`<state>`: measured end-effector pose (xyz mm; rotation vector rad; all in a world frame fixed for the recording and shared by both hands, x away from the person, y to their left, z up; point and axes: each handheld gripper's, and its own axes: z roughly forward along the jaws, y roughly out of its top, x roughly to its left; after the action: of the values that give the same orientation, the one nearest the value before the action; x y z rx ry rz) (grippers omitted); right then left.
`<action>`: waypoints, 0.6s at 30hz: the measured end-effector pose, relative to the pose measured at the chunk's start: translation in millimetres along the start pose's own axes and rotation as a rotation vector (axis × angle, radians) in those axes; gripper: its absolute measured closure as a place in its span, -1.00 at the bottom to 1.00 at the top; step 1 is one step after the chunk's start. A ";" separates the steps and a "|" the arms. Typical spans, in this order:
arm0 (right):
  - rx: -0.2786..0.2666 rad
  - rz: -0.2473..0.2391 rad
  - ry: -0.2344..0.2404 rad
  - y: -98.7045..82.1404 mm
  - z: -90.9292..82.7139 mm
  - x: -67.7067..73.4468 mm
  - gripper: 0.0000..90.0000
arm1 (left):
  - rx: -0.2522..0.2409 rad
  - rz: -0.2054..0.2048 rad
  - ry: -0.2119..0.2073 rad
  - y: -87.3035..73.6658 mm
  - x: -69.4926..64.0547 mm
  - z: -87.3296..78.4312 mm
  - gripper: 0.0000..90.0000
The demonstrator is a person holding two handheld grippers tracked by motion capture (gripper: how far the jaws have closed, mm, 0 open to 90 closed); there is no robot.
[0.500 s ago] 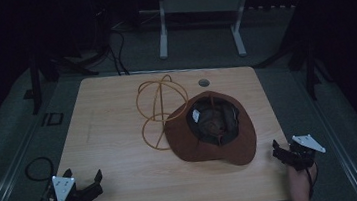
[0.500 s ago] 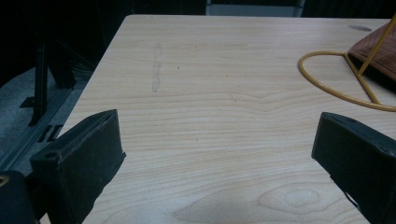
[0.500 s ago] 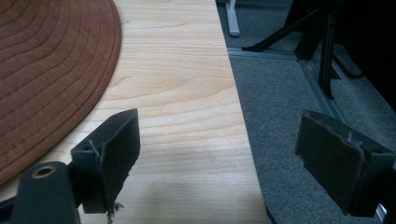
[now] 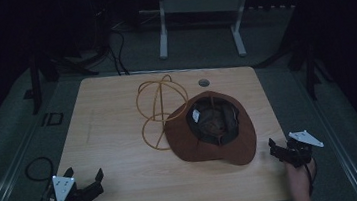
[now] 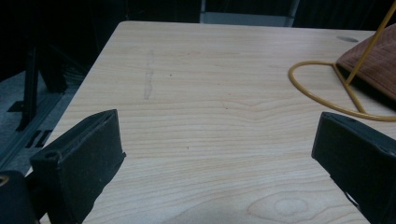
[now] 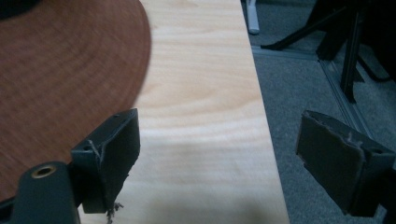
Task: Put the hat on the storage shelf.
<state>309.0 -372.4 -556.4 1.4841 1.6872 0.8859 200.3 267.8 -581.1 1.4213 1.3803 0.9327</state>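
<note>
Hat (image 4: 209, 127) of brown felt is seen crown-down on the desk (image 4: 120, 137), touching a yellow wire stand (image 4: 160, 110). The left hand-held gripper (image 4: 84, 178) and the right hand-held gripper (image 4: 273, 149) are held wide open, empty, at the near corners.

Brown brimmed hat (image 4: 210, 132) sits upside down, center-right of the high view, dark lining w/ a white tag facing up. Yellow wire stand (image 4: 159, 107) just left of it, upper center: looped frame, one ring flat on the wood, hat brim touching it.
</note>
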 end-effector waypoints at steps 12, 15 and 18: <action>0.020 -0.009 0.168 39.8 6.4 21.9 -0.70 | 0.005 0.030 -0.052 1.3 -5.8 -1.3 -0.93; 0.018 -0.007 0.206 49.4 7.5 27.2 -0.71 | 0.009 0.027 -0.062 2.1 -7.6 -1.9 -0.93; 0.051 -0.021 0.253 61.1 10.7 31.9 -0.76 | 0.017 -0.015 -0.096 4.0 -8.2 -2.8 -0.93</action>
<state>346.3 -333.8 -511.8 1.4327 1.9169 1.0630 198.1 260.1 -575.8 1.4480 1.3283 0.8340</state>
